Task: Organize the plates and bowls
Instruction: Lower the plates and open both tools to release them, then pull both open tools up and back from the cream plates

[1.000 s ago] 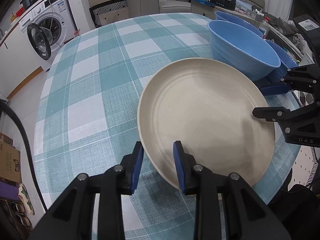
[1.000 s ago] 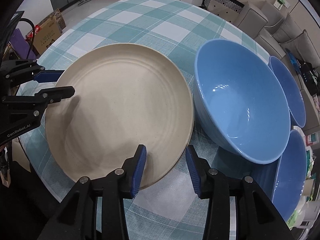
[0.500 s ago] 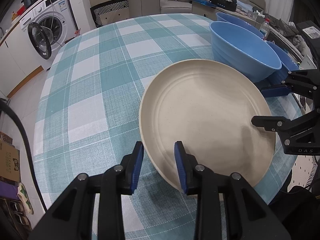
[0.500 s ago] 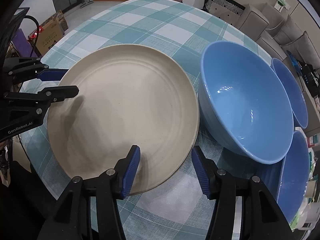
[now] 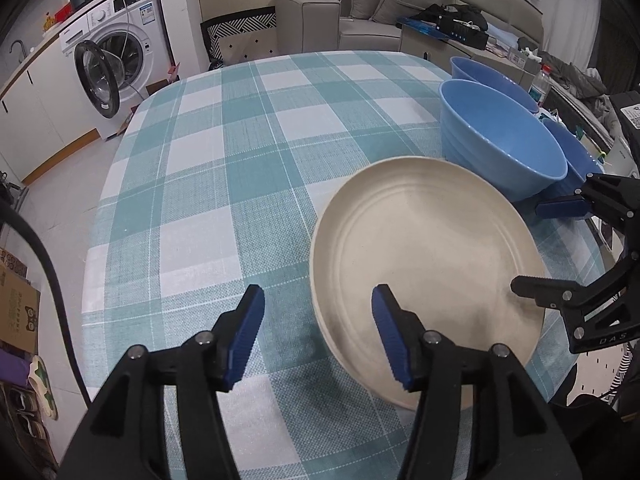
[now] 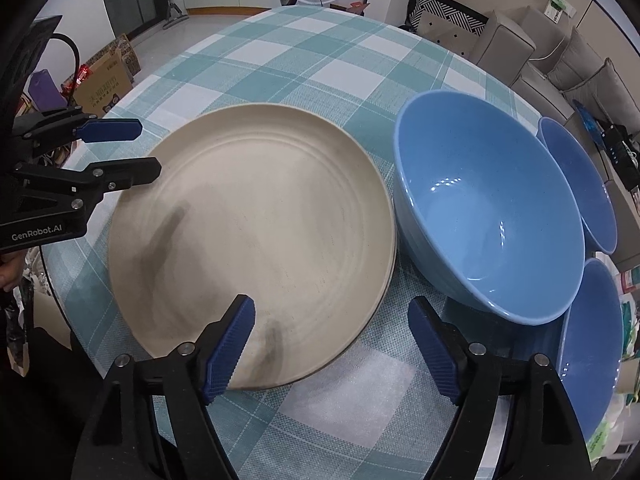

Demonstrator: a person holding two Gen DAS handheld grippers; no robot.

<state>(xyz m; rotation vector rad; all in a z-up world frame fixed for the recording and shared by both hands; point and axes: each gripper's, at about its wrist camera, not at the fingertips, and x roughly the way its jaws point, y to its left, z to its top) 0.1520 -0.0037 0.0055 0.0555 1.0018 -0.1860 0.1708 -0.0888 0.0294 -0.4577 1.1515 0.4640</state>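
Note:
A cream plate [image 5: 432,256] lies flat on the teal checked tablecloth [image 5: 240,168]; it also shows in the right wrist view [image 6: 256,232]. A large blue bowl [image 5: 500,148] stands against its far side, also seen in the right wrist view [image 6: 488,216]. My left gripper [image 5: 318,334] is open, its jaws wide either side of the plate's near-left rim, holding nothing. My right gripper [image 6: 332,346] is open at the plate's opposite rim, also empty. Each gripper shows in the other's view, the right one [image 5: 560,244] and the left one [image 6: 136,148].
Two more blue bowls [image 6: 576,176] [image 6: 592,340] sit behind and beside the large one near the table's edge. A washing machine [image 5: 116,52] with its door open, a sofa [image 5: 384,8] and a cardboard box [image 6: 104,84] stand around the table.
Both grippers have opened wide and let go of the plate's rim. The plate now lies on the cloth. Both grippers have drawn back a little.

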